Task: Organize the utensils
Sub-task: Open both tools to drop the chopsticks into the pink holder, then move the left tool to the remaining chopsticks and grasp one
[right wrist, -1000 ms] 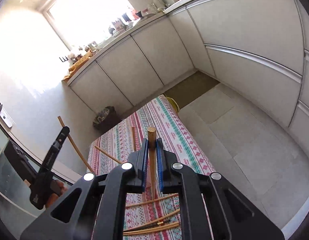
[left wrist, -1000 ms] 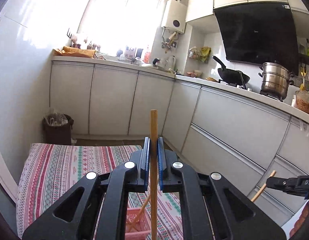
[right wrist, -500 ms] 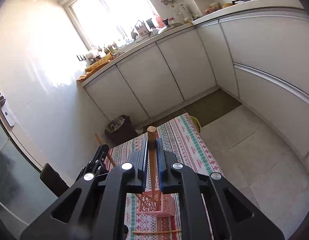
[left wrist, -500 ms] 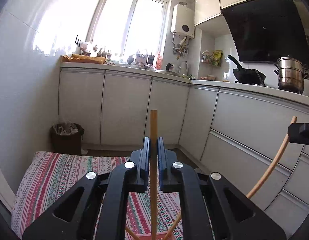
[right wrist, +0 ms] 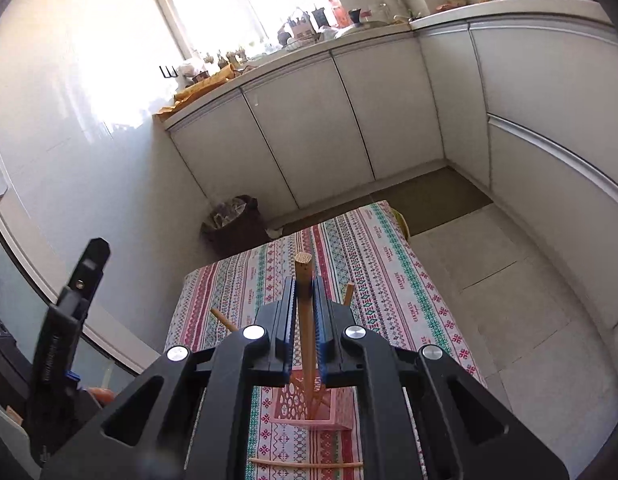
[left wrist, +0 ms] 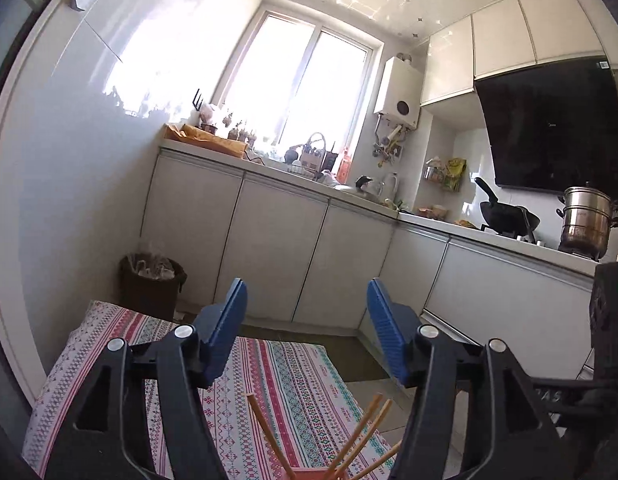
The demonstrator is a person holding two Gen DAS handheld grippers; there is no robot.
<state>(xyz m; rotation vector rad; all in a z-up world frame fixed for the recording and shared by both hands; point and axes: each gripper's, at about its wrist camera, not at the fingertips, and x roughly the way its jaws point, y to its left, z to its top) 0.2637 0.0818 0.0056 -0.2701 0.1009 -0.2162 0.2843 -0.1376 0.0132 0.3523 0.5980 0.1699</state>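
Observation:
My left gripper (left wrist: 305, 300) is open and empty above the table; it also shows at the left of the right wrist view (right wrist: 89, 256). Below it, several wooden chopsticks (left wrist: 365, 436) stand in a pink perforated holder (left wrist: 309, 474). My right gripper (right wrist: 304, 284) is shut on a wooden chopstick (right wrist: 305, 320), held upright with its lower end inside the pink holder (right wrist: 305, 404). Two other chopstick ends (right wrist: 348, 294) stick out of the holder beside my fingers. One chopstick (right wrist: 305, 464) lies flat on the striped tablecloth (right wrist: 389, 272) in front of the holder.
The small table with the striped cloth (left wrist: 285, 376) stands in a narrow kitchen. White cabinets (right wrist: 309, 120) run along the back and right. A dark waste bin (right wrist: 233, 224) sits past the table's far edge. A wok (left wrist: 505, 216) and steel pot (left wrist: 585, 220) stand on the counter.
My left gripper has opened and let go of its chopstick, which now stands in the holder. My right gripper has lowered its chopstick into the holder.

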